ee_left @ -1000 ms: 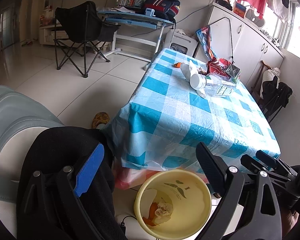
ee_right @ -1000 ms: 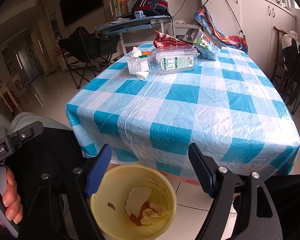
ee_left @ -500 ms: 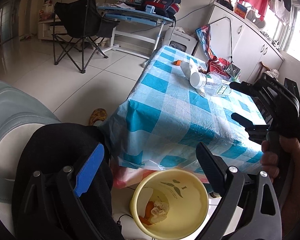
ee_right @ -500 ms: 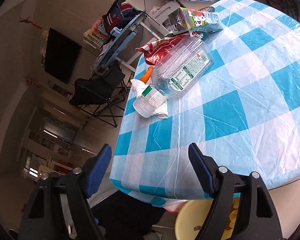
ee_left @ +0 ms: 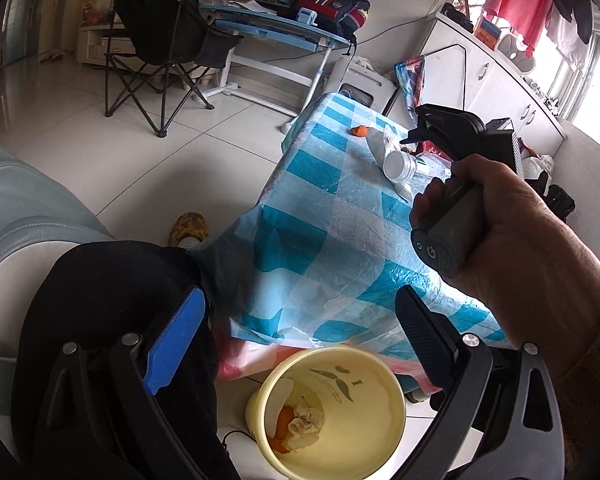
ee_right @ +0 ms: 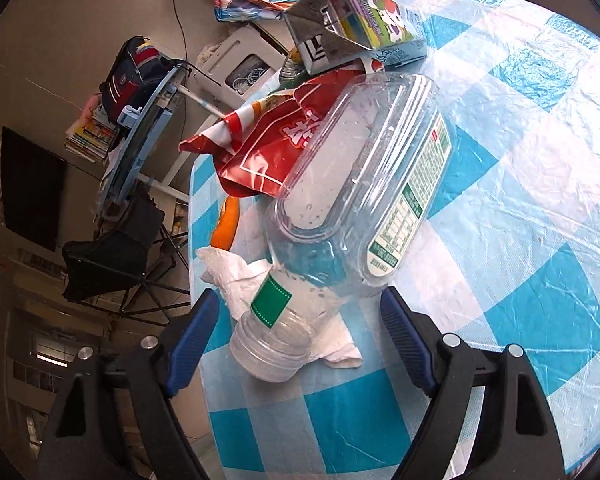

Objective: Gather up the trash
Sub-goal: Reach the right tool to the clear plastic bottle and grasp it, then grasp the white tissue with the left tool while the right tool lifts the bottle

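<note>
Blue-checked tablecloth [ee_right: 520,208] fills my right view, w/ trash piled at the far corner. Clear plastic bottle [ee_right: 364,200] lies on its side, cap end toward me, resting on a white tissue [ee_right: 236,276]; red snack bag [ee_right: 268,148] and juice carton [ee_right: 356,28] sit behind it. Right gripper [ee_right: 300,344] jaws have just been opening, bottle neck between them, not pinched. Left gripper [ee_left: 300,344] is spread wide, nothing in it, above the yellow bin [ee_left: 352,396] on the floor.

both grippers: black frames, silver screws, blue-padded fingers [ee_right: 194,336]; right hand [ee_left: 512,232] on grey handle, yellowish cuff.
</note>
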Demonstrator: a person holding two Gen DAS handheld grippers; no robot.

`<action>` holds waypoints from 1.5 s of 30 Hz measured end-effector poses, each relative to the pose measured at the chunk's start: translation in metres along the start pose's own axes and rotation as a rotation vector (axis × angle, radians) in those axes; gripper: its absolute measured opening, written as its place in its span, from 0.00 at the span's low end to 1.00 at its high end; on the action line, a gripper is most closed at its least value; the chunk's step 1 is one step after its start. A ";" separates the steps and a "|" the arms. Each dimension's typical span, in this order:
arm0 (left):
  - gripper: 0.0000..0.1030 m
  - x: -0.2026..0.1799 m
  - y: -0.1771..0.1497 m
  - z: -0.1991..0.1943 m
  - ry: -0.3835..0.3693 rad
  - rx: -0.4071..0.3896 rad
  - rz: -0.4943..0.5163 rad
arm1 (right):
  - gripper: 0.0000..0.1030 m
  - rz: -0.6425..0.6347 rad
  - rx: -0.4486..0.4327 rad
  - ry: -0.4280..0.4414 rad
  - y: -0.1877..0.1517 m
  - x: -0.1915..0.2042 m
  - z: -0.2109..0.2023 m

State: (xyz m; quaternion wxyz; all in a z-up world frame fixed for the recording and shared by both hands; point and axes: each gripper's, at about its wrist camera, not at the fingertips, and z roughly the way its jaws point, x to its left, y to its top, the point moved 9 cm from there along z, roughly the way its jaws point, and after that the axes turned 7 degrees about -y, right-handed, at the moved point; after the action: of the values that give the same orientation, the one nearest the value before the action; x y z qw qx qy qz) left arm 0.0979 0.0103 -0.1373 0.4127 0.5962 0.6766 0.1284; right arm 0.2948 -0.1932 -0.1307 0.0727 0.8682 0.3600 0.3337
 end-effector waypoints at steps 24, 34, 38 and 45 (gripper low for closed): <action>0.92 -0.013 -0.006 0.009 0.018 0.030 0.055 | 0.79 -0.461 -0.128 -0.136 0.047 -0.050 -0.050; 0.92 -0.034 0.059 0.035 -0.034 0.008 0.201 | 0.59 -0.564 -0.035 -0.078 0.057 -0.069 -0.032; 0.92 -0.063 0.090 0.079 -0.064 0.041 0.340 | 0.59 -0.594 -0.014 -0.055 0.052 -0.101 -0.058; 0.92 -0.122 0.097 0.172 -0.104 0.171 0.515 | 0.61 -0.512 -0.013 0.021 0.056 -0.137 -0.073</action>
State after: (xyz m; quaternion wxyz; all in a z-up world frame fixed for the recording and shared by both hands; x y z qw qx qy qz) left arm 0.2821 -0.1308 -0.1310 0.3489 0.7870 0.4890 0.1408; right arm 0.2103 -0.3346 -0.1265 0.1566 0.7448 0.5667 0.3155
